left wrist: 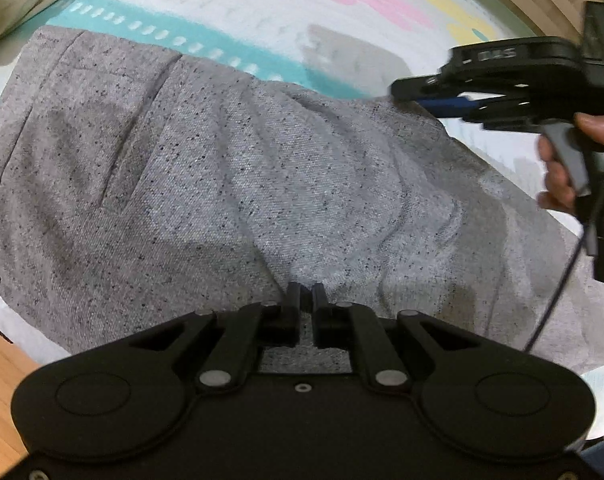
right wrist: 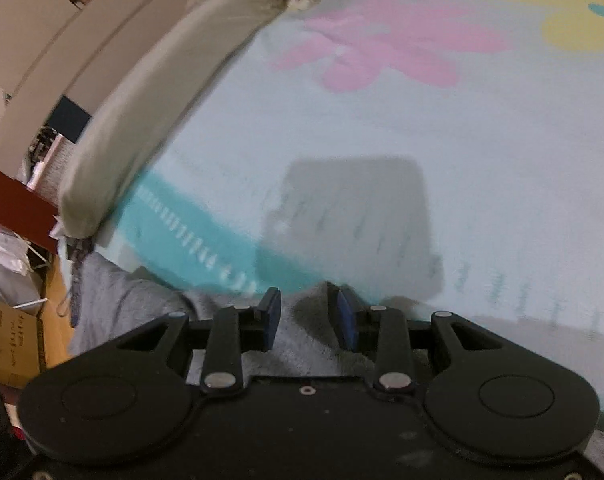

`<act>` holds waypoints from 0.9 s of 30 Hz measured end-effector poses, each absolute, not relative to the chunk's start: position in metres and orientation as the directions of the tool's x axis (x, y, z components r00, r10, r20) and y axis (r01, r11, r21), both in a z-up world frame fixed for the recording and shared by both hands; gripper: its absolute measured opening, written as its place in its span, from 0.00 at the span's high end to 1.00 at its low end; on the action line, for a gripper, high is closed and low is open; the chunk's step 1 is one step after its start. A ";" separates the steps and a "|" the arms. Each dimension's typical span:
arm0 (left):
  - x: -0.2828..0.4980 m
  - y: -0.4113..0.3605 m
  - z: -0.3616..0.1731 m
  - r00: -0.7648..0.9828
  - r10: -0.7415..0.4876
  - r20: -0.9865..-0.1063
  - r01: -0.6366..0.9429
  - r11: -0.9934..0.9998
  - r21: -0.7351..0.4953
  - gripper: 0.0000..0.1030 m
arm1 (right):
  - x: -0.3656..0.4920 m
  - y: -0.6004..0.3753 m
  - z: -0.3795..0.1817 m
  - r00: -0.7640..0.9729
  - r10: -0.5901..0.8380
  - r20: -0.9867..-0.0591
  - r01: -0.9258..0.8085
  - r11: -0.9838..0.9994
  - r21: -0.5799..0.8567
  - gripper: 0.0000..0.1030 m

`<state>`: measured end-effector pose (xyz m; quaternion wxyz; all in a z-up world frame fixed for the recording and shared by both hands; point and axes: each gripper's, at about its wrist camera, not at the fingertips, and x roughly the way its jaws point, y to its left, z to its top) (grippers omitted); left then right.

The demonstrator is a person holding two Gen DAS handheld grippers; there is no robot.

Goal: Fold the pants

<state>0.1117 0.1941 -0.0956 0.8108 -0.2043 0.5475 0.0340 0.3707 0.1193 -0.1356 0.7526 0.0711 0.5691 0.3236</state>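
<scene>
Grey speckled pants (left wrist: 205,168) lie spread and creased on a floral sheet (left wrist: 261,4). My left gripper (left wrist: 306,294) sits low over the near edge of the pants, its jaws almost closed with grey cloth in the narrow gap. My right gripper (right wrist: 304,306) is open, its blue-padded fingers (right wrist: 348,320) apart over the far edge of the pants (right wrist: 133,300); nothing sits between them. In the left wrist view the right gripper (left wrist: 430,98) hovers above the pants' right edge, held by a hand.
A beige pillow (right wrist: 149,100) lies along the sheet's left side. Wooden bed frame (left wrist: 1,368) shows at the near left. Boxes and clutter (right wrist: 9,332) stand beside the bed. A cable (left wrist: 558,280) hangs from the right gripper.
</scene>
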 end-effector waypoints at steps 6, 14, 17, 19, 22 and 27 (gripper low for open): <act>0.110 0.202 -0.094 0.404 -0.184 -0.896 -0.281 0.907 -0.313 0.87 | 0.364 0.131 -0.154 0.085 0.564 -0.821 -0.365 0.785 0.501 0.93; 0.091 0.177 -0.087 0.452 -0.088 -0.888 -0.179 0.966 -0.186 0.87 | 0.366 0.153 -0.155 0.222 0.425 -0.877 -0.377 0.867 0.325 0.97; 0.089 0.169 -0.065 0.476 -0.110 -0.873 -0.101 0.979 -0.178 0.92 | 0.362 0.158 -0.150 0.227 0.410 -0.883 -0.416 0.861 0.293 0.97; 0.090 0.178 -0.037 0.602 -0.074 -0.795 -0.111 0.978 -0.175 0.88 | 0.362 0.155 -0.151 0.220 0.421 -0.880 -0.402 0.861 0.312 0.97; 0.110 0.203 -0.015 0.678 0.061 -0.733 -0.215 0.969 -0.119 0.85 | 0.362 0.155 -0.153 0.222 0.422 -0.879 -0.407 0.859 0.310 0.96; 0.155 0.252 -0.021 0.626 0.204 -0.753 -0.375 0.925 -0.061 0.87 | 0.362 0.154 -0.150 0.233 0.417 -0.878 -0.422 0.857 0.295 0.96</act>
